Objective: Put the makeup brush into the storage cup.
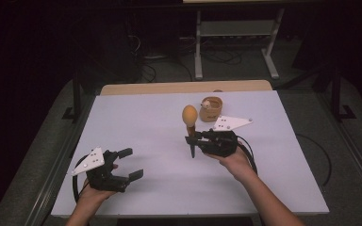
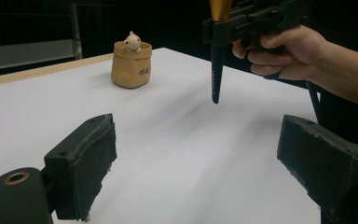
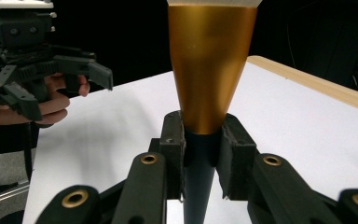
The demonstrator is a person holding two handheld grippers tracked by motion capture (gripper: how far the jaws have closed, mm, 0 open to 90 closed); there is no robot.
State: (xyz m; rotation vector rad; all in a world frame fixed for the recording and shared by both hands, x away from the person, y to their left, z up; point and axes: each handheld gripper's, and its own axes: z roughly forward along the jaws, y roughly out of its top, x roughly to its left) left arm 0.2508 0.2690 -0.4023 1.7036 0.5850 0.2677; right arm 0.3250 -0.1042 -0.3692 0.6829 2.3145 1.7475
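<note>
A white table (image 1: 146, 122) carries the scene, its top a plain matte sheet with a light wooden strip along the far edge, seen again as a pale band at the left of the left gripper view and at the right of the right gripper view. A small tan pouch (image 1: 210, 109) stands upright on it near the far edge, right of centre, with a little pale figure (image 2: 132, 41) peeking from its open top
</note>
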